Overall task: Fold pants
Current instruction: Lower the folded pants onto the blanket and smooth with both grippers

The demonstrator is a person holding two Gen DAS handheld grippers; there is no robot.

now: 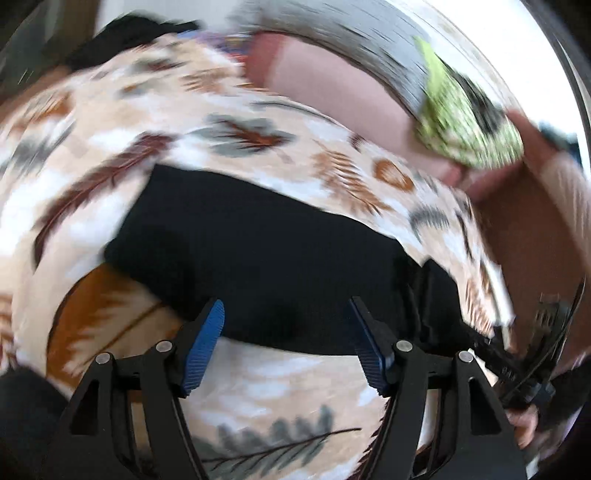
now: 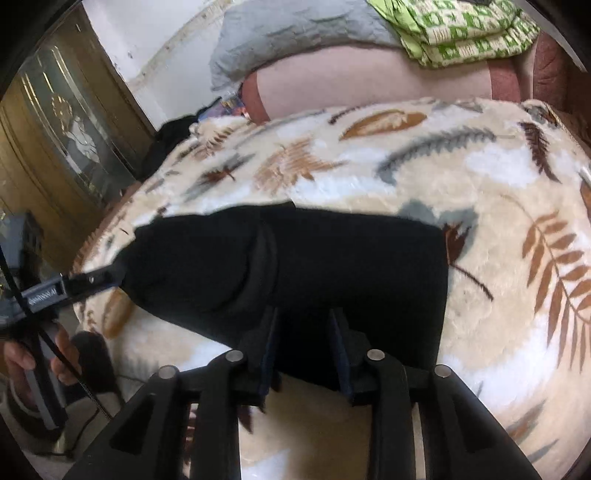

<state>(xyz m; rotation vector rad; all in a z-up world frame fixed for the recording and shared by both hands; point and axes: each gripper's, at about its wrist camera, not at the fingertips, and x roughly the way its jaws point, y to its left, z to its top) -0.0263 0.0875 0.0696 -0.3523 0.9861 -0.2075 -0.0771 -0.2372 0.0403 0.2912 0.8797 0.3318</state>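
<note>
Only right wrist view shows glass cabinet [image 2: 48, 147].

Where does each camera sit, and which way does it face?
Left wrist: on the left gripper, angled down at black pants on a leaf-print blanket; its jaws stand open.
Right wrist: on the right gripper, over the same pants; the left gripper shows left.
Shared: pants, blanket, green cloth.

Blurred view: black pants [image 1: 258, 251] folded into a band across a leaf-print blanket [image 1: 122, 122] on the bed. Left hand-held gripper [image 1: 286, 343] jaws apart, blue pads [image 1: 205, 343] at the pants' near edge, nothing clamped. Right hand-held gripper [image 1: 517, 354] at lower right by the pants' end.
</note>
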